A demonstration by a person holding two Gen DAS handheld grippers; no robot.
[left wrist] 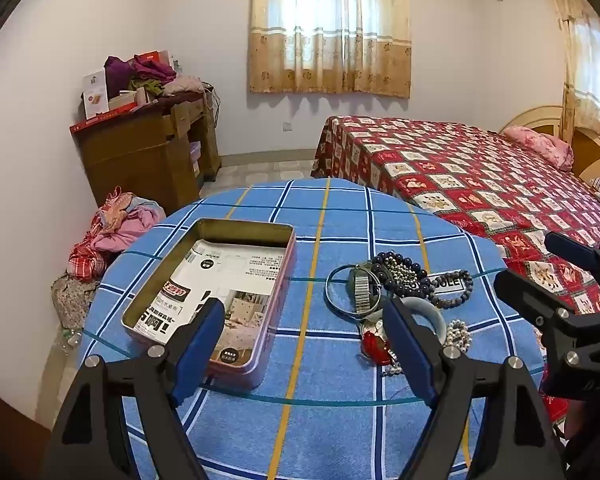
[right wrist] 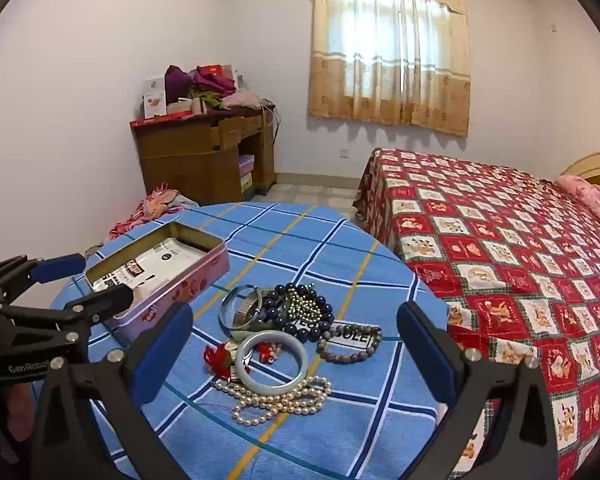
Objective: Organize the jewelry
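An open pink tin point(left wrist: 285, 252) point(right wrist: 198, 280) lined with printed paper lies on the left of the round table point(left wrist: 340, 216) point(right wrist: 300, 232). To its right sits a jewelry pile point(left wrist: 396, 284). In it are a pale jade bangle point(right wrist: 245, 354), a pearl necklace point(right wrist: 284, 402), dark blue beads point(right wrist: 320, 308), silver bangles point(right wrist: 234, 308), a grey bead bracelet point(right wrist: 352, 351) and a red ornament point(right wrist: 216, 358). My left gripper point(left wrist: 304, 306) point(right wrist: 104, 276) hovers open between tin and pile, holding nothing. My right gripper point(right wrist: 295, 312) point(left wrist: 528, 260) hangs open and empty above the pile.
The table wears a blue checked cloth. A bed point(left wrist: 480, 184) point(right wrist: 500, 240) with a red patterned cover stands close on the right. A cluttered wooden desk point(left wrist: 140, 148) point(right wrist: 196, 152) is against the far wall. Clothes point(left wrist: 112, 232) are heaped on the floor at left.
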